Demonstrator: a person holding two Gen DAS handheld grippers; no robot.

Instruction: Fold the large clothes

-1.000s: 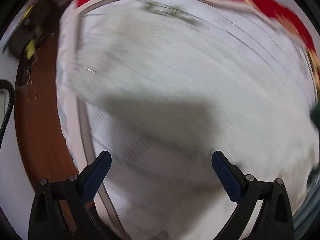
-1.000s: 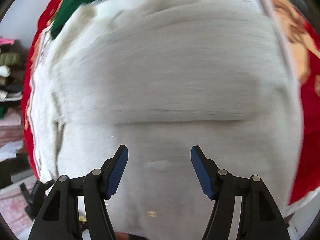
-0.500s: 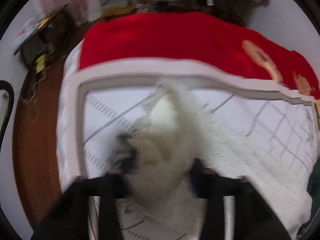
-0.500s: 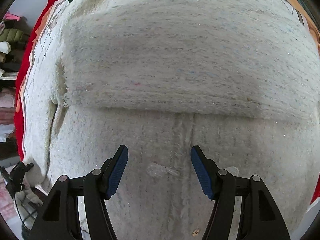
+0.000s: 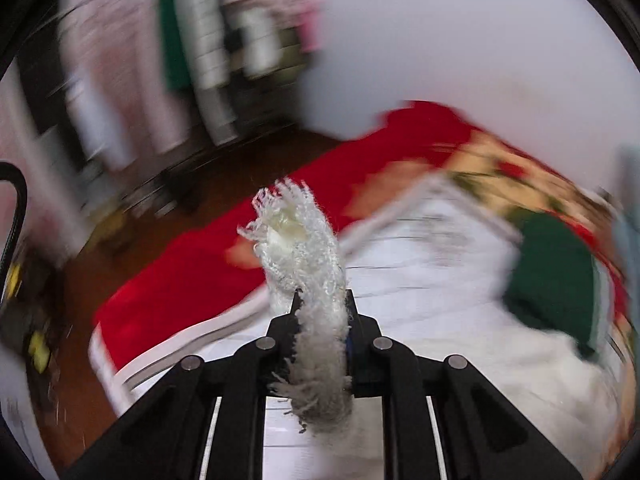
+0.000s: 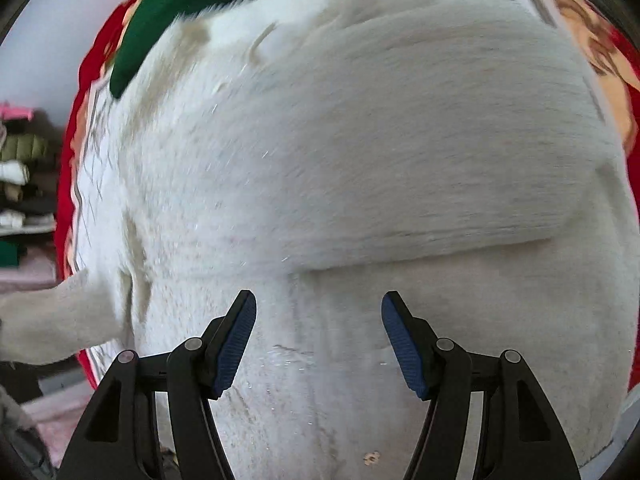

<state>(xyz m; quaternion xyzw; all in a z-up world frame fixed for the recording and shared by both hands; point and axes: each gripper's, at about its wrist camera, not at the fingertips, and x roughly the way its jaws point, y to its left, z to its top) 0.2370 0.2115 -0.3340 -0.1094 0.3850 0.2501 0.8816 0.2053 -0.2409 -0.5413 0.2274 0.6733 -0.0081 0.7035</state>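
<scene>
Fuzzy sweater (image 5: 308, 264) — left gripper (image 5: 320, 308) pinch

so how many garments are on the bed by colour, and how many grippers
white fuzzy sweater: 1
dark green garment: 1
grippers: 2, the left gripper and the right gripper
total: 4

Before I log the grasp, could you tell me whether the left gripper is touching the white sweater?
Touching. In the left wrist view the left gripper is shut on a fuzzy piece of the white sweater, which sticks out between its fingers.
</scene>
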